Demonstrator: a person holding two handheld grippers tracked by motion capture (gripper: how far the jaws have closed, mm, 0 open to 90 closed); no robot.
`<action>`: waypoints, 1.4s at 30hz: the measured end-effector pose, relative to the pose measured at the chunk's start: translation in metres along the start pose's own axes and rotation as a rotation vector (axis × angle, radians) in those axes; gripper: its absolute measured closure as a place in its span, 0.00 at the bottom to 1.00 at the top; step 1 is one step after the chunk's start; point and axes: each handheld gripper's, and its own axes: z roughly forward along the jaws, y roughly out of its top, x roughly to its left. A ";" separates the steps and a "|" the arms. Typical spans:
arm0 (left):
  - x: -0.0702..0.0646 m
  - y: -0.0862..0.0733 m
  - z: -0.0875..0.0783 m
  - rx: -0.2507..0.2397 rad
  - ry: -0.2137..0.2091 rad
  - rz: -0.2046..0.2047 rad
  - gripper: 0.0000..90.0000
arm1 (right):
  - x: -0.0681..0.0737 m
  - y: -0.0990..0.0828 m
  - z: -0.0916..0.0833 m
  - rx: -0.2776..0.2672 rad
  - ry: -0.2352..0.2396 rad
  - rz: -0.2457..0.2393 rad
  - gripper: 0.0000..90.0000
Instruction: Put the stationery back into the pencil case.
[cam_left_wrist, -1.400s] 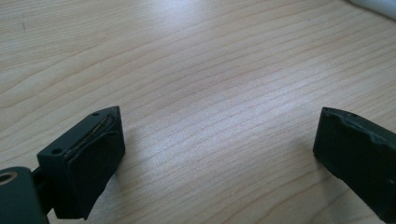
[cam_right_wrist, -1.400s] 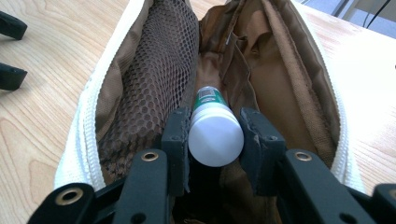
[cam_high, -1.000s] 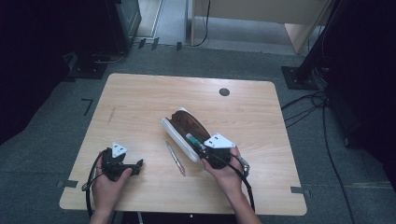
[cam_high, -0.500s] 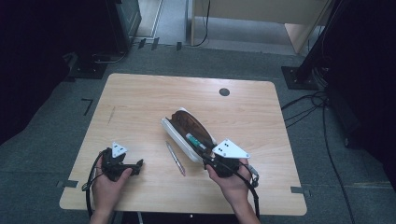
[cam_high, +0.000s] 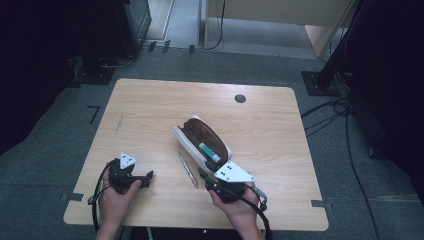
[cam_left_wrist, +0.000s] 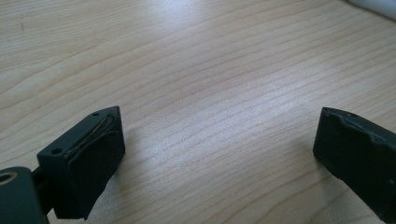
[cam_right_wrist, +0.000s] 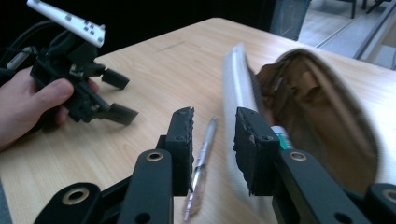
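An open white pencil case (cam_high: 186, 141) with a brown lining lies slanted at the table's middle, and a green-and-white marker (cam_high: 210, 152) sits inside it. Just left of the case a silver pen (cam_high: 188, 170) rests on the wood. My right gripper (cam_high: 204, 175) hovers at the case's near end. In the right gripper view (cam_right_wrist: 215, 116) its jaws stand a narrow gap apart with nothing between them. The pen (cam_right_wrist: 201, 154) lies below, and the case (cam_right_wrist: 317, 107) is to the right. My left gripper (cam_high: 148, 179) rests at the near left with its jaws wide apart (cam_left_wrist: 217, 121) over bare wood.
The wooden table (cam_high: 150, 110) has a small black round cap (cam_high: 240, 98) near its far edge. Black equipment stands (cam_high: 325, 80) and cables (cam_high: 340, 115) sit on the grey floor around it. The person's left hand (cam_right_wrist: 28, 102) holds the left gripper (cam_right_wrist: 120, 96).
My right gripper has drawn back from the pencil case toward the near edge and risen slightly. The left gripper, case and pen have stayed put.
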 end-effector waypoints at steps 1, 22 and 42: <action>0.000 0.000 0.000 0.000 -0.001 0.002 0.02 | 0.002 -0.001 0.003 0.004 0.004 -0.003 0.75; 0.000 0.000 0.000 0.000 -0.001 0.002 0.03 | 0.017 -0.043 0.056 0.180 0.014 0.007 0.78; 0.000 0.000 0.000 0.000 -0.002 0.004 0.02 | 0.018 -0.065 0.073 0.278 -0.060 0.002 0.82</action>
